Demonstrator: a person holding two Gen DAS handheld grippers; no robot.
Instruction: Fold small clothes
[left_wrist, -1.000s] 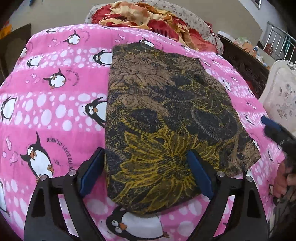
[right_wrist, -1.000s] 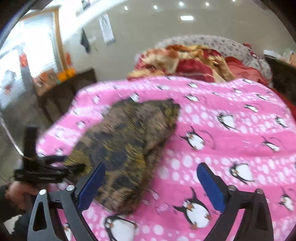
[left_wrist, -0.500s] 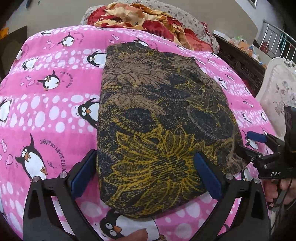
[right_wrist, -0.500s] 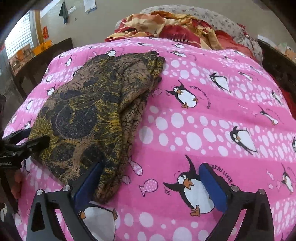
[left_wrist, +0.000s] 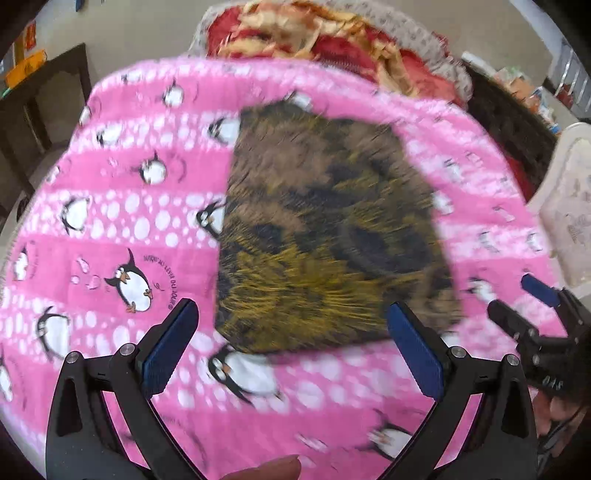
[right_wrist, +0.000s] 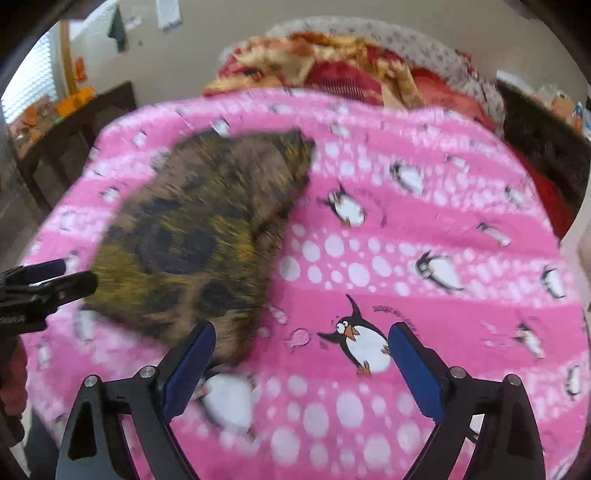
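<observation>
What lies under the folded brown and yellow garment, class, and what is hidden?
The folded garment lies on the pink penguin blanket, which shows all around it. The blanket directly beneath it, and the garment's inner layers, are covered and cannot be seen.

Left wrist view: looks steeply down past its own left gripper (left_wrist: 293, 347) at the pink penguin blanket (left_wrist: 122, 206), fairly near, folded brown-yellow cloth (left_wrist: 325, 236) centre frame. Right wrist view: same downward tilt over right gripper (right_wrist: 301, 363), set further right, cloth (right_wrist: 195, 236) at left. Both share cloth, blanket, red bedding pile (right_wrist: 340, 62) behind; each catches the other gripper at its edge; both blurred
</observation>
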